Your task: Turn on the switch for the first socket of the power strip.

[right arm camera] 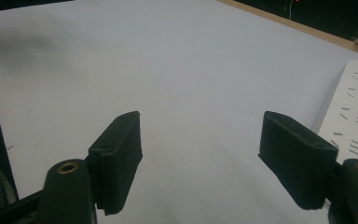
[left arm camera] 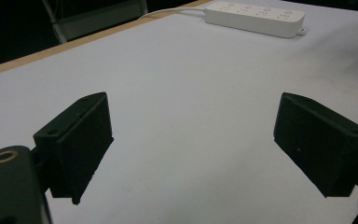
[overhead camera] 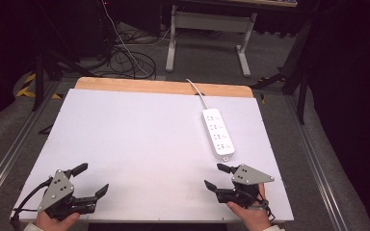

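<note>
Dark curtains and shadow close off both sides of the room, and on the grey floor beyond the table lie a tangle of black cables (overhead camera: pixel 125 60) and the white legs of another desk (overhead camera: pixel 211 38). Nearer, a white board (overhead camera: pixel 139 144) covers the table, with a strip of bare wood (overhead camera: pixel 164 87) showing along its far edge. On the right half of the board, toward the far side, lies a white power strip (overhead camera: pixel 218 133) with several rows of sockets, flat on the surface, its long side running from far to near; its white cord (overhead camera: pixel 196 92) leads off over the far wooden edge. At the near left corner a hand holds the left gripper (overhead camera: pixel 92 179), which points right and a little away, with a grey three-cornered plate on top and its jaws spread wide, nothing between them. At the near right a hand holds the right gripper (overhead camera: pixel 217 175), pointing left, jaws also wide apart and empty, just near of the power strip's near end without touching it. From the left gripper view the strip (left arm camera: pixel 255 17) sits well off at the far edge of the board; from the right gripper view it (right arm camera: pixel 354 121) lies just beside the right-hand jaw.
</note>
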Tool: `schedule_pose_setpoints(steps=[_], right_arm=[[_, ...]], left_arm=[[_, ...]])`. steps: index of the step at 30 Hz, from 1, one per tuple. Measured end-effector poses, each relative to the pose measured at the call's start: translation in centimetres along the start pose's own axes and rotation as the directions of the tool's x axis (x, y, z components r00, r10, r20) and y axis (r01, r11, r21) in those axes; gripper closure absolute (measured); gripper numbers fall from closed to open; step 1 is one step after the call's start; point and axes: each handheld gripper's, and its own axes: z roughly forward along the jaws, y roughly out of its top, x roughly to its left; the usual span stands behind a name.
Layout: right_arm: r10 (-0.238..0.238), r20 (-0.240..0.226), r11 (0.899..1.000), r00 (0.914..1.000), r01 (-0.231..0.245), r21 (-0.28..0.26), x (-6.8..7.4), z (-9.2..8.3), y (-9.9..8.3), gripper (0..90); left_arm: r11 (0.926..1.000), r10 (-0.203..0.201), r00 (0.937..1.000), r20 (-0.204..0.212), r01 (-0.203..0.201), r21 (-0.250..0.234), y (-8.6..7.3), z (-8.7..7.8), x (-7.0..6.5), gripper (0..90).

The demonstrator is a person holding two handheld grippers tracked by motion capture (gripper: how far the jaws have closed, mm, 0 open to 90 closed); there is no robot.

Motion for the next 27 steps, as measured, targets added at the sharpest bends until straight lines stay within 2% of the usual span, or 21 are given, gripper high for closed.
schedule_pose_setpoints(steps=[19, 27], right_arm=[[-0.019, 0.012, 1.000, 0.9997, 0.019, 0.002, 0.18, -0.12, 0.11, 29.5], [-0.049, 0.016, 0.999, 0.9987, 0.049, 0.022, 0.47, 0.01, 0.40, 29.1]], left_arm=[[0.9993, 0.034, 0.9988, -0.034, -0.034, -0.016, 0.09, -0.23, -0.32, 12.4], [0.9991, 0.041, 0.9985, -0.036, -0.041, -0.010, 0.10, -0.20, -0.39, 12.4]])
